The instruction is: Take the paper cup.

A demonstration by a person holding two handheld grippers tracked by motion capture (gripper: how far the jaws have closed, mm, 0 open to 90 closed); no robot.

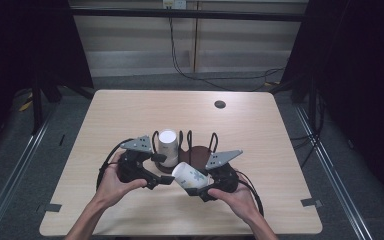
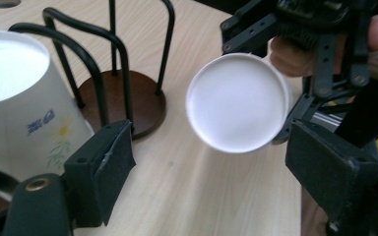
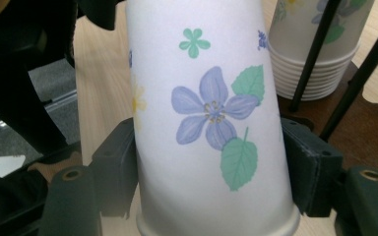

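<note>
One paper cup (image 1: 190,176) clamped in right tool (image 1: 203,186), lying tilted, base toward left tool (image 1: 161,169), jaws apart; wood bench (image 1: 130,115), dark-curtained room.

Overhead light bright on table; dark surroundings; close-ups soft.

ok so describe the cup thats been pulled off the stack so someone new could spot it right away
On the light wooden table, find the black wire rack on a dark round base near the front edge. Just in front of it, the right gripper is shut on a white paper cup. Unlike the upside-down stack of cups standing in the rack, this cup is single, tipped over, and off the table.
</note>
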